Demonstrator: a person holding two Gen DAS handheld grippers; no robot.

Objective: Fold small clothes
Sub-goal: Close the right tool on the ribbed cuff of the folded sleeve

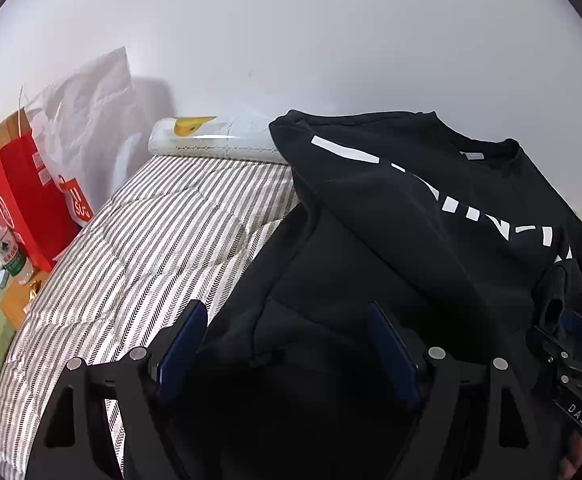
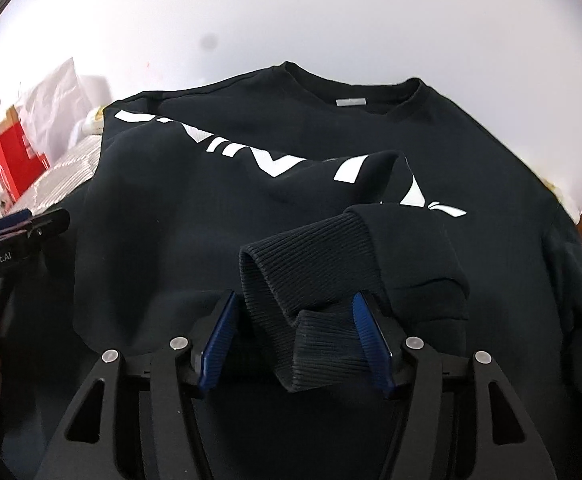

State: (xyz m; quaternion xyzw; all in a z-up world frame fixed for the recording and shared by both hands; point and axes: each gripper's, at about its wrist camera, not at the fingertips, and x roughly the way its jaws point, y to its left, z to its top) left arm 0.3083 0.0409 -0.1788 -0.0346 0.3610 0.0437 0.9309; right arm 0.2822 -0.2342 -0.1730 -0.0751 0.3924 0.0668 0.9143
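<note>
Right gripper (image 2: 295, 336) jaws apart, ribbed sleeve cuff (image 2: 311, 280) lying between the blue pads (image 2: 219, 340); cuff touches the right pad, hard to tell if it's pressed, looks loose. Sleeve is folded across the chest of the black sweatshirt (image 2: 211, 216), over the white lettering (image 2: 275, 160). Left gripper (image 1: 287, 356) jaws wide apart, low over dark fabric at the sweatshirt's near left edge, nothing clamped. Sweatshirt (image 1: 411, 208) lies flat, front up, neck label (image 2: 351, 102) at the far side, on a striped bedsheet (image 1: 139, 248) by a white wall (image 1: 291, 40). Rolled white mat (image 1: 219, 140) touches its far-left shoulder. Red paper bag (image 1: 23, 200) and plastic bottle (image 1: 9, 252) well apart, far left.
</note>
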